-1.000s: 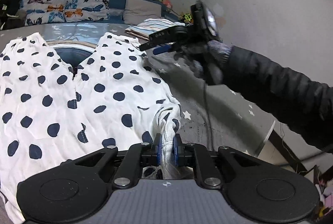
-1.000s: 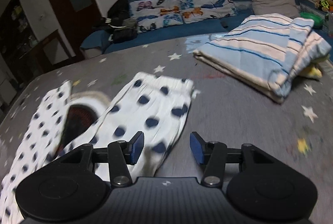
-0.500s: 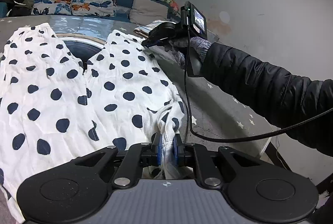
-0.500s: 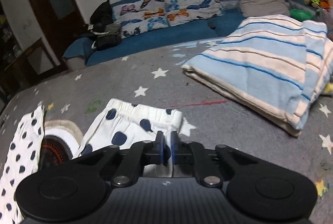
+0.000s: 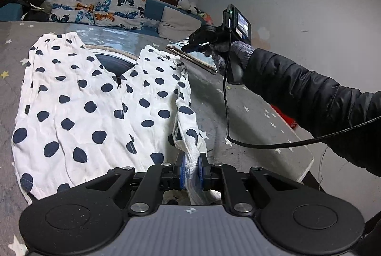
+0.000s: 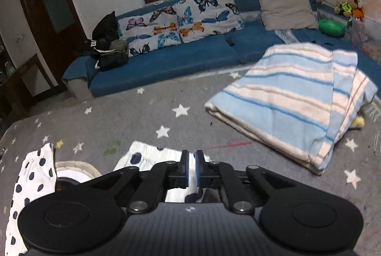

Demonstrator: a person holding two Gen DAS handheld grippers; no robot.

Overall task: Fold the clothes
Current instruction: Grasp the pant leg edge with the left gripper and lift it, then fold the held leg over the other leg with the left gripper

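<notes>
White trousers with dark polka dots (image 5: 95, 101) lie flat on the grey starred table cover (image 5: 238, 113), legs pointing away. My left gripper (image 5: 191, 168) is shut on a bunched white edge at the near right corner. At the far end, a gloved hand holds my right gripper (image 5: 184, 49) over the right leg's hem. In the right wrist view that gripper (image 6: 191, 169) has the white hem of the trousers (image 6: 147, 156) between its blue pads. Its jaws are opening slightly while they still pinch the cloth. The right side edge of the garment is raised between the two grips.
A folded blue-and-white striped blanket (image 6: 285, 103) lies on the table's far right. A blue sofa (image 6: 166, 61) with butterfly cushions (image 6: 181, 18) runs behind. A round printed patch (image 5: 114, 63) shows between the trouser legs. The table's edge (image 5: 307, 165) drops off at the right.
The right gripper went from open above the leg's hem to closed on it. Both grippers shifted a little, and the trousers' right edge now stands raised between them.
</notes>
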